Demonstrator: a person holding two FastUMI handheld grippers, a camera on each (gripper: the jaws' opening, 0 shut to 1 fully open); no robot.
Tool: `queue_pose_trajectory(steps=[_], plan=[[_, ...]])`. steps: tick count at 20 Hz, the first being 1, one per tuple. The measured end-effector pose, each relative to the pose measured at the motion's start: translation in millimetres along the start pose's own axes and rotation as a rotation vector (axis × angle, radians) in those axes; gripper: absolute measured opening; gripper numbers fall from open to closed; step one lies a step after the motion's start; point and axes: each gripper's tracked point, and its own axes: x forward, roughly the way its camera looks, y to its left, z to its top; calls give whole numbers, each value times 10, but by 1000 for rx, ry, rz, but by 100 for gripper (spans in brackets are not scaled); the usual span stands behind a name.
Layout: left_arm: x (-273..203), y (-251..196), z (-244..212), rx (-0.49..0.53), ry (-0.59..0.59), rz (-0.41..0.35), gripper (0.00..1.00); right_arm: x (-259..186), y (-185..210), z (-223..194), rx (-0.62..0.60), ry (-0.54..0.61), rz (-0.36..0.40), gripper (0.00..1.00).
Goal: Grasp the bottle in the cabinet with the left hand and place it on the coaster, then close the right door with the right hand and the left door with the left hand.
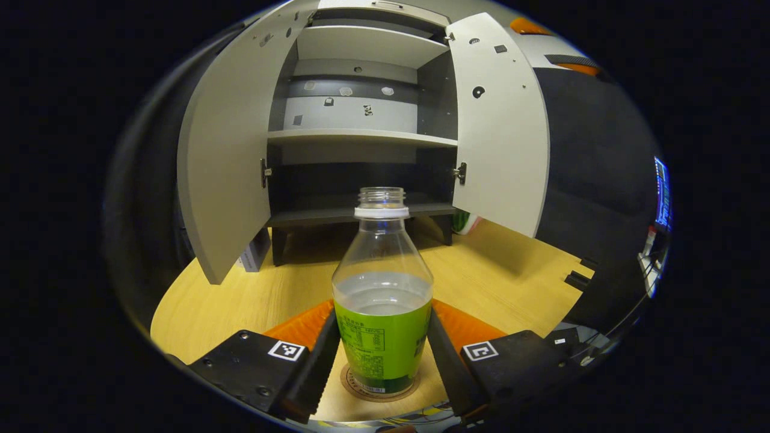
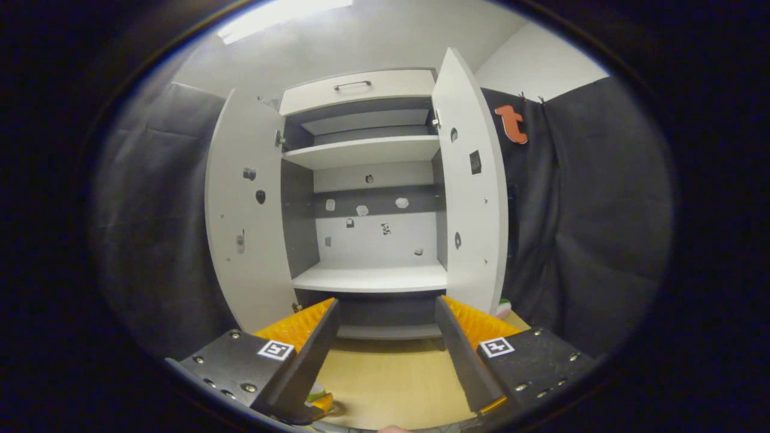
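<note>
A clear bottle [image 1: 382, 337] with a green label and no cap stands upright on a round brown coaster [image 1: 352, 388] on the wooden table. My left gripper [image 1: 382, 319] is shut on the bottle, its fingers pressing the label on both sides. Behind it the cabinet [image 1: 361, 138] has both doors swung open: the left door [image 1: 225, 150] and the right door [image 1: 499, 120]. In the right gripper view my right gripper [image 2: 385, 307] is open and holds nothing, facing the cabinet's shelves between the left door [image 2: 246, 216] and the right door [image 2: 472, 198].
The cabinet stands on short legs at the back of the wooden table [image 1: 499, 282]. A small green and white object [image 1: 466, 222] lies behind the right door's lower edge. Black cloth walls close in both sides.
</note>
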Motion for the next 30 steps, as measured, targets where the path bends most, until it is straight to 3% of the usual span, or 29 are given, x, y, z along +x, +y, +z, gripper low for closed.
queue_pose_trajectory(steps=[5,16,21,30], plan=[[-29,20,19,113,10,7,84,-42,9,-6,-14,2,3,96],[-362,40,517,72,0,5,83,-236,-338,256,29,-68,-37,95],[-598,-39,1302,50,-101,-12,83,-290,-625,409,39,-101,-49,96],[-1069,-232,2803,64,-263,3,84,-201,-1704,772,56,-198,-161,96]])
